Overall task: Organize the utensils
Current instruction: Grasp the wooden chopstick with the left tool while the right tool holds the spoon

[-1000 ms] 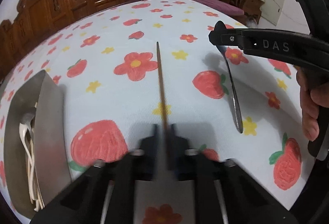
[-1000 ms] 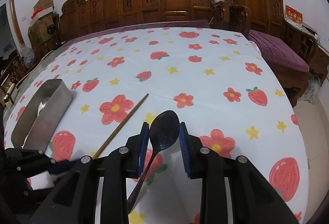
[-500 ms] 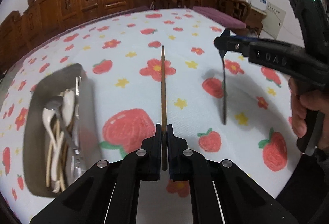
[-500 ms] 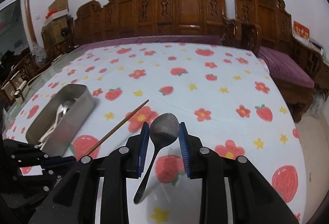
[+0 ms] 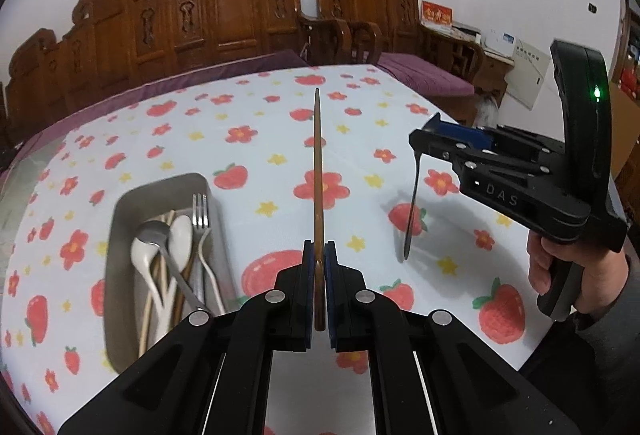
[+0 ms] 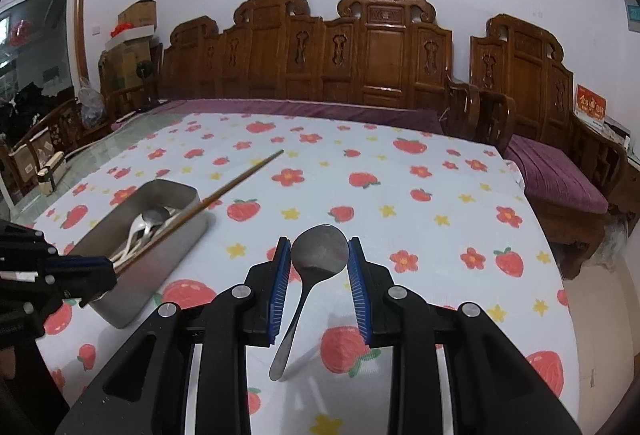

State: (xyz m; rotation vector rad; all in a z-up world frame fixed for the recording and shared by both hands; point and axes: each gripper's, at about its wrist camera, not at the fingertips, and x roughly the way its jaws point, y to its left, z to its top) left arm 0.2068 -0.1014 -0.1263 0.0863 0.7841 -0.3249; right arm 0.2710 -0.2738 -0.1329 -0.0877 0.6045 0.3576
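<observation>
My left gripper is shut on a brown wooden chopstick that points straight ahead, lifted above the tablecloth. A steel tray lies to its left and holds white spoons, a metal spoon, a fork and chopsticks. My right gripper is shut on the bowl of a metal spoon, whose handle hangs down toward the cloth. The left wrist view shows that right gripper at the right, with the spoon handle dangling. From the right wrist view, the chopstick crosses over the tray.
The table wears a white cloth printed with strawberries and flowers. Carved wooden benches with purple cushions stand behind and to the right. A person's hand holds the right gripper's handle. Boxes are stacked at the far left.
Both grippers have risen off the cloth with the chopstick and the spoon. The spoon now hangs clear of the table, and the tray's contents have come fully into the left wrist view.
</observation>
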